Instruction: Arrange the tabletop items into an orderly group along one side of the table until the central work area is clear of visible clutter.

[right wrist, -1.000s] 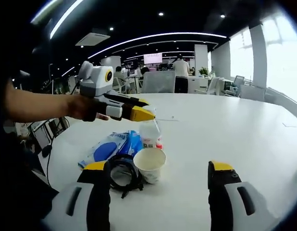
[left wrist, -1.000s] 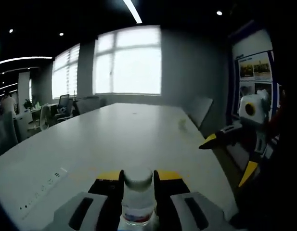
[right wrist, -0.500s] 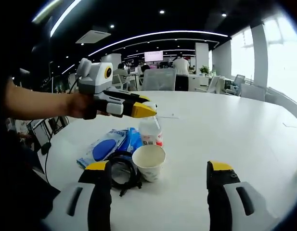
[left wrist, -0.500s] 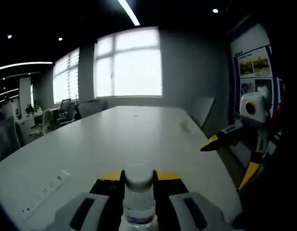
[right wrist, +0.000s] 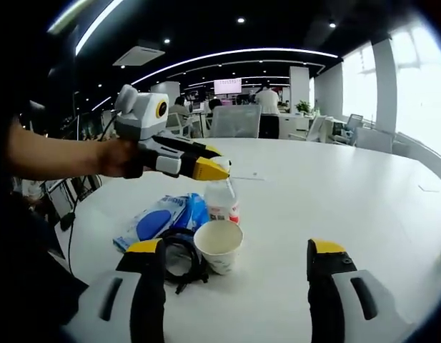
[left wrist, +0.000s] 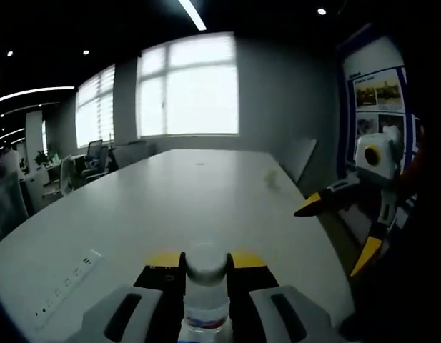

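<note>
Left gripper: still pinching the water bottle, barely shifted.
Right gripper: jaws spread, hovering by paper cup.
Meaning: bottle placement pending.

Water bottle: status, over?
Left gripper shut on water bottle, upright by the paper cup. Right gripper open, empty. Blue packet and black cable clustered alongside.

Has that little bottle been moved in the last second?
No. The bottle stands in the same spot behind the paper cup, beside the blue pack.
</note>
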`<state>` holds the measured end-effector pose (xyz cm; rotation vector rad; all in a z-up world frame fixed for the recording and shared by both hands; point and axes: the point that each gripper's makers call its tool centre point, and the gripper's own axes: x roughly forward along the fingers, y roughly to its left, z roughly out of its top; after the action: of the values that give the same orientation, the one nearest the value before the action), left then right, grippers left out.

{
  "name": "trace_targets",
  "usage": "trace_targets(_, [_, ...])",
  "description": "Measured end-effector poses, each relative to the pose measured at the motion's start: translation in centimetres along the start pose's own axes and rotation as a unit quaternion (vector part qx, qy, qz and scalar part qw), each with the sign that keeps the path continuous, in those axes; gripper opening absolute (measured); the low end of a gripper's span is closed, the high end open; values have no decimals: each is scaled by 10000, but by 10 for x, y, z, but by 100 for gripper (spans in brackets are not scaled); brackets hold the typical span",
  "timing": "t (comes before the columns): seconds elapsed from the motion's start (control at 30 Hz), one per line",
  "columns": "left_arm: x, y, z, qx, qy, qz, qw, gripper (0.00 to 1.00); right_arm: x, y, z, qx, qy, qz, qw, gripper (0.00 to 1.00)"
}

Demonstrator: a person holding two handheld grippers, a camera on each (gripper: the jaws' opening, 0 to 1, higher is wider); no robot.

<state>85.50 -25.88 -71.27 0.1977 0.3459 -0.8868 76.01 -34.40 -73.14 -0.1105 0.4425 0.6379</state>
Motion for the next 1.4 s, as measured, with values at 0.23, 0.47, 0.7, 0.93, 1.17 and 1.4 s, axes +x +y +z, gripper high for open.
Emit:
trace_targets(0.23, [-6, 6, 8, -134, -92, 48, 9999, 19, -1, -1, 3, -1, -36, -20, 10000, 78])
trace_targets(0.47, [-21, 25, 30, -258, -278, 193, 9991, 19, 0, 1, 3, -42, -15, 10, 10000, 78])
trace_targets(0.7, [-38, 51, 41, -426, -150, 557, 9974, 19, 3, 5, 12, -118, -90, 67, 9999, 81])
trace_targets(0.93, [-63, 88, 36, -822, -64, 1234, 9889, 18, 8, 7, 14, -117, -95, 141, 9998, 82])
trace_targets(1.17, [-97, 125, 18, -1055, 72, 1942, 9752, 18, 13, 10, 15, -143, -87, 233, 9996, 82])
trace_targets(1.4, [-131, 149, 3, -1262, 143, 2512, 9596, 18, 19, 13, 17, -182, -88, 319, 9993, 82])
